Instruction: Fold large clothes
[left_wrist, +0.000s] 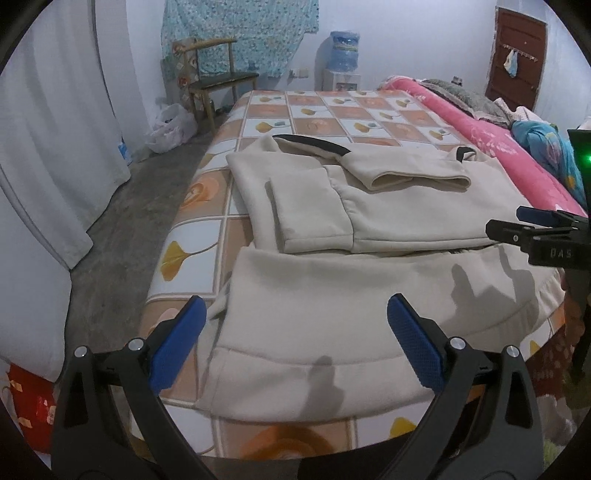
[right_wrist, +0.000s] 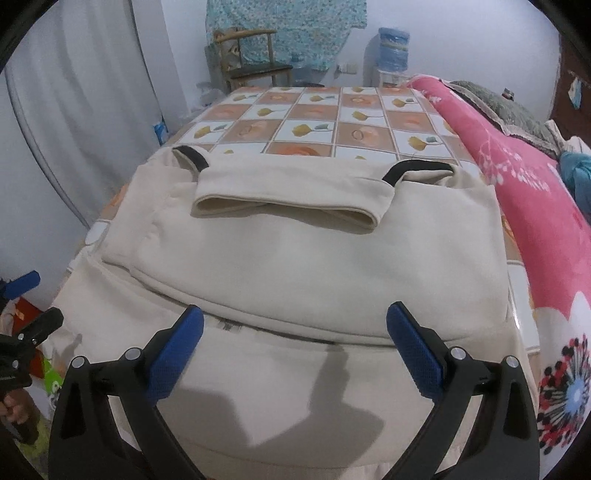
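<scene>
A large cream sweatshirt (left_wrist: 369, 295) with black trim lies partly folded on the bed; it also shows in the right wrist view (right_wrist: 314, 258). Its sleeves are folded across the body, one cuff (left_wrist: 306, 210) at the left and one sleeve (right_wrist: 288, 199) across the top. My left gripper (left_wrist: 295, 343) is open and empty above the near hem (left_wrist: 295, 380). My right gripper (right_wrist: 295, 343) is open and empty above the lower part of the sweatshirt. The right gripper also shows at the right edge of the left wrist view (left_wrist: 532, 229). The left gripper shows at the left edge of the right wrist view (right_wrist: 26, 306).
The bed has a tiled flower-pattern cover (left_wrist: 332, 114). A pink blanket (right_wrist: 517, 184) lies along its right side. A wooden chair (left_wrist: 218, 77) and a water dispenser (left_wrist: 343, 59) stand by the far wall. White curtains (left_wrist: 55, 147) hang at the left over a bare floor (left_wrist: 147, 203).
</scene>
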